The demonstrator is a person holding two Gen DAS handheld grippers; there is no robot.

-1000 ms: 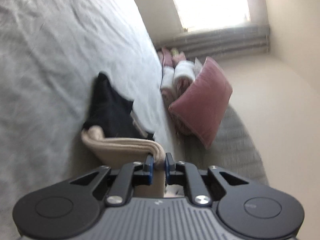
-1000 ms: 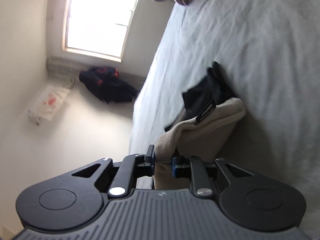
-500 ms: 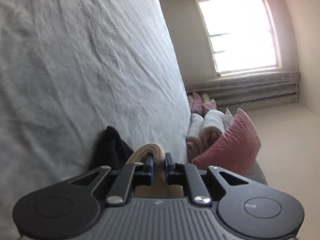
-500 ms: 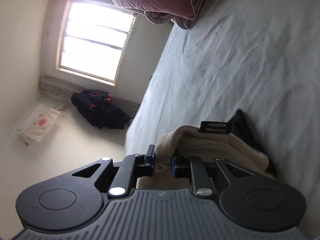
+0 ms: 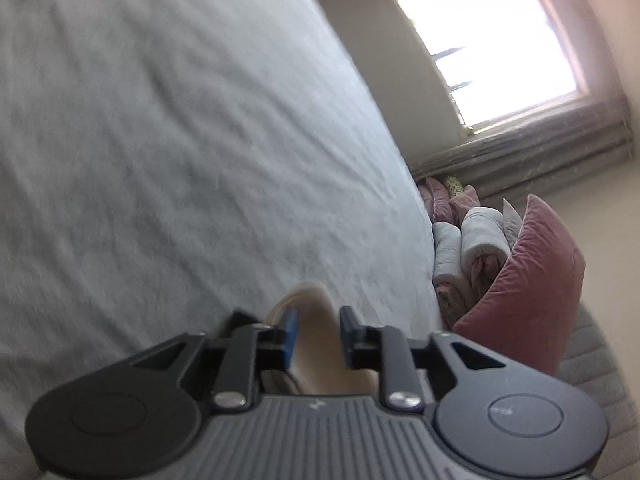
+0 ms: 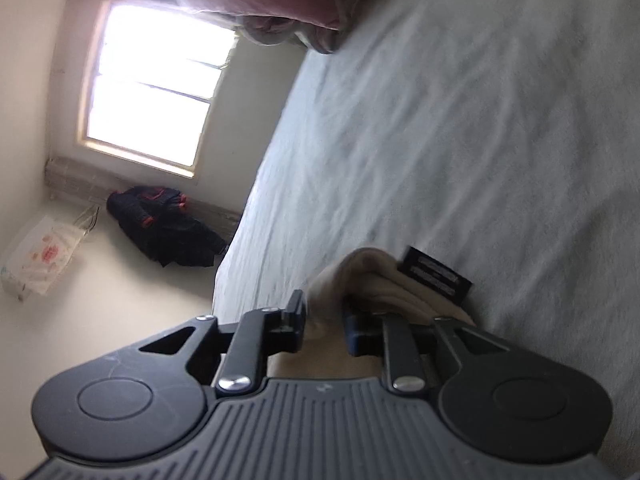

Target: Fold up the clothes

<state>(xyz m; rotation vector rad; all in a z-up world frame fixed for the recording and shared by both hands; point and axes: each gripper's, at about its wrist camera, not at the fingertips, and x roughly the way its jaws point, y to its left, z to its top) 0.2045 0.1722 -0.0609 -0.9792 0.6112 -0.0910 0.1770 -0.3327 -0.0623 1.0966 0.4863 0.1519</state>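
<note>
Jaws of both grippers (image 5: 314,338) (image 6: 324,320) are opening, releasing the beige garment (image 6: 360,280) on the bed (image 5: 180,140); withdrawing straight back should keep the fold.

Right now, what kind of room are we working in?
Most likely a bedroom. A wide bed with a pale sheet fills the view, a pink cushion and rolled bedding sit beside it, and a window lights the far wall.
</note>
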